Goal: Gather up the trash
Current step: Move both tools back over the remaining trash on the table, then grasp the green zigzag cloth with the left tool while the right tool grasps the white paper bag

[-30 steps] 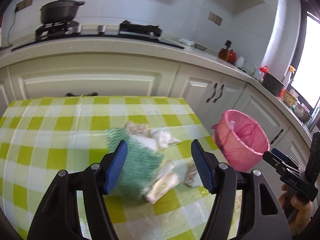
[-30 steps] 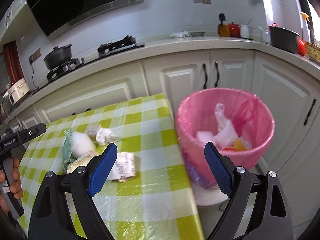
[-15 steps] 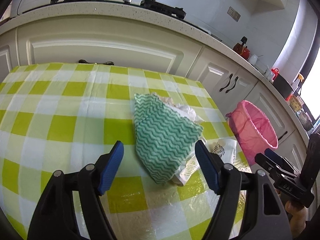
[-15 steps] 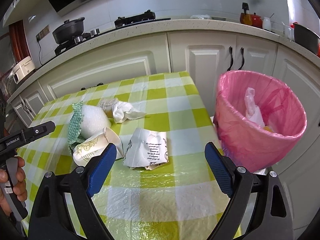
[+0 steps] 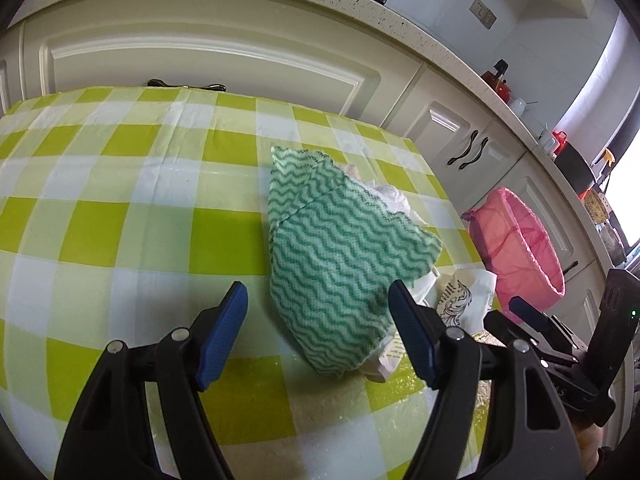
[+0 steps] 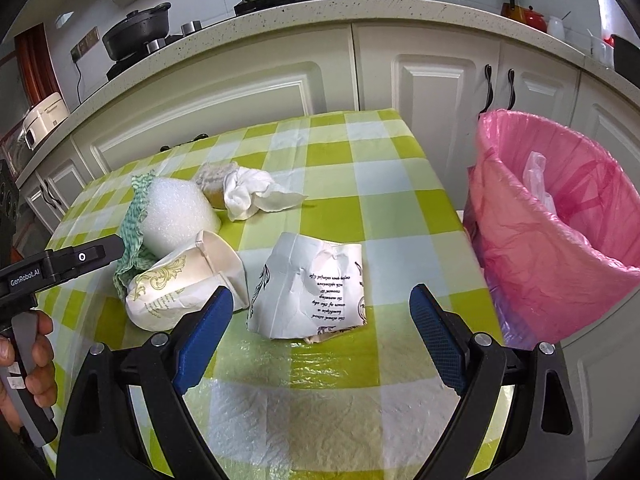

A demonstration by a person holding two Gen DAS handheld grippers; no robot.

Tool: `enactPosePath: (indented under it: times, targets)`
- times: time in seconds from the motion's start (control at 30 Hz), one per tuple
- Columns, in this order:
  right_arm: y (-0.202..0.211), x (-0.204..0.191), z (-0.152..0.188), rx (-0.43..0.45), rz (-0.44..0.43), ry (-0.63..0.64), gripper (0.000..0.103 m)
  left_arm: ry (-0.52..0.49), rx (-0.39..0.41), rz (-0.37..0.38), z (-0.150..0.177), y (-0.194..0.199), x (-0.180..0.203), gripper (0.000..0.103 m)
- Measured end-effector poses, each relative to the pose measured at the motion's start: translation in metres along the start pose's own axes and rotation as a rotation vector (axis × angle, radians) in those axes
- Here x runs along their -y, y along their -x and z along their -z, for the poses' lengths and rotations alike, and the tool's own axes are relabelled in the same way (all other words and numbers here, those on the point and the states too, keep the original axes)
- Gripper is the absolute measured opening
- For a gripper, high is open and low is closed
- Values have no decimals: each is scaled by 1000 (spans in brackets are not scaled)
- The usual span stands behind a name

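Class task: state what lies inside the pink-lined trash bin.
Inside the pink-lined bin, a crumpled clear plastic bag shows in the right wrist view. The near wall hides its bottom.

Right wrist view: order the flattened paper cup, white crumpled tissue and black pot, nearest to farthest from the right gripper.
From the right gripper:
1. Flattened paper cup, on the table between the open fingers.
2. White crumpled tissue, mid-table, left.
3. Black pot, on the stove, far left.

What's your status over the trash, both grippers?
Left gripper open, at green cloth. Right gripper open, over crushed cup. Pink bin beside table, nothing blocking.
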State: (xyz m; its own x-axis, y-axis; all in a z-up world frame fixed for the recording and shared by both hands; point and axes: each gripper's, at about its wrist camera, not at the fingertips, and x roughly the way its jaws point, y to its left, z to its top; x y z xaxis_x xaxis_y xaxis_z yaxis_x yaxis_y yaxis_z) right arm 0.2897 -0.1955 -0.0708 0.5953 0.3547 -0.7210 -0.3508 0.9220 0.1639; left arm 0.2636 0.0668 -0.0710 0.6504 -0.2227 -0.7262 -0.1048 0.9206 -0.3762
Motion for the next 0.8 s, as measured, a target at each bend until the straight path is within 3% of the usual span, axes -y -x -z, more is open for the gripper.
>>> enactPosePath:
  times: [0.07,0.2,0.43,0.57,0.8]
  targets:
    - [-4,-1,-1,-4,0,3,85,-4,-16,0,0,-5,0,57]
    - [-11,-3,-1,-16,-2,9,83,-9,-33,5,2,-11,0,47]
    - [-24,-7,-1,-46,-6,19,64,-10,-44,7,2,-13,-4,26]
    - [-22,-9,0,-42,-7,28,63,-16,-40,2,2,-9,-5,11]
    - [-11,-10,3,-20,-6,24,63,-12,-13,-14,5,6,-8,5]
